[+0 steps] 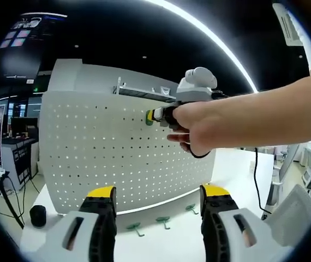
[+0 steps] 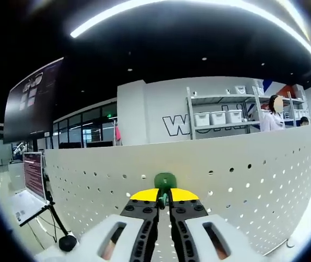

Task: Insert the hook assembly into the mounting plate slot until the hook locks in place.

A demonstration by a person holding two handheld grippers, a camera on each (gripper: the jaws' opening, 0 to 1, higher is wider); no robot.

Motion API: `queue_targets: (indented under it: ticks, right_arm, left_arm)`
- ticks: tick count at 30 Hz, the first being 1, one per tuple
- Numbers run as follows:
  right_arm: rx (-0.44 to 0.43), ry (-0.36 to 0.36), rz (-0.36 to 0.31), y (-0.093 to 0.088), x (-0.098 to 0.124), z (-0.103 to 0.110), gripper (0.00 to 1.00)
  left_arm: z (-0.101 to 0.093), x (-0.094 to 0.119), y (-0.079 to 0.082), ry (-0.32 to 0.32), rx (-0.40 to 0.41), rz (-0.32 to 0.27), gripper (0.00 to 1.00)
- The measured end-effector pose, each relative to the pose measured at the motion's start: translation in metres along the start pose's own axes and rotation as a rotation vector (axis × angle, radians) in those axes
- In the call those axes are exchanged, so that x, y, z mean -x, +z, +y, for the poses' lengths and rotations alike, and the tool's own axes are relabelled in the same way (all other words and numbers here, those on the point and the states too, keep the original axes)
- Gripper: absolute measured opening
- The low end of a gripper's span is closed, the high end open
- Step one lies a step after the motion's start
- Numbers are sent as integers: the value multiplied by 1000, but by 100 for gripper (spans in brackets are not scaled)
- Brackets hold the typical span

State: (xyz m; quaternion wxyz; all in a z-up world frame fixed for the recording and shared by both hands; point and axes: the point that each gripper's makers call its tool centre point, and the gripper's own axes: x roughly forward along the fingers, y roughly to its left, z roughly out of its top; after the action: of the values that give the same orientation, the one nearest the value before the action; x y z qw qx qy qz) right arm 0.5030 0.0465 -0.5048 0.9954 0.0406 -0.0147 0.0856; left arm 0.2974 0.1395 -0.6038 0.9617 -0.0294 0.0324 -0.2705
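We hold the right gripper point(image 2: 164, 203) up against the white pegboard point(image 2: 237, 180), its yellow-tipped jaws pinched narrow on a green hook point(image 2: 165, 181) whose head sits against the perforated face; whether the hook's prongs are inside a hole we cannot tell, since the jaws cover its lower part. In the left gripper view the same right gripper point(image 1: 156, 115) reaches in from the right in a person's hand point(image 1: 193, 126), its tip touching the pegboard point(image 1: 90, 147) near the top edge, with a sliver of green hook point(image 1: 149, 120) just showing at the tip and the rest hidden behind the hand. Our left gripper point(image 1: 158, 197) hangs back from the board over the white bench point(image 1: 172, 240), its jaws spread wide and holding nothing. Between those jaws three spare hooks point(image 1: 162, 221) lie in a row on the bench just in front of the board's foot, small and hard to make out in detail. A black round object point(image 1: 37, 215) sits near the bench's left edge, too small to identify. Beyond the board in the right gripper view stand shelves with white bins point(image 2: 218, 117) and a wall whose lettering is cut off by the shelving, and a dark screen point(image 2: 33, 101) hangs at left.
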Motion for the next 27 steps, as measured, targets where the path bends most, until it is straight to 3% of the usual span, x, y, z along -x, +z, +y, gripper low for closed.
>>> queue_targets:
  ticks: [9, 12, 15, 18, 21, 27]
  right_arm:
    - [-32, 41, 1, 0, 3, 2, 8]
    - [-59, 51, 18, -5, 6, 3, 14]
    - [-26, 80, 29, -8, 8, 8, 17]
    - [-47, 103, 16, -6, 10, 9, 27]
    - [7, 146, 6, -4, 12, 14, 29]
    - [-38, 160, 14, -6, 15, 12, 34]
  left_arm:
    - [4, 4, -1, 11, 1, 4, 64]
    - [2, 3, -1, 8, 3, 0, 64]
    - [-1, 2, 2, 4, -9, 0, 65]
    - [-1, 2, 1, 2, -13, 2, 65]
    - [0, 3, 1, 7, -10, 2, 66]
    - [-1, 3, 2, 11, -11, -3, 66]
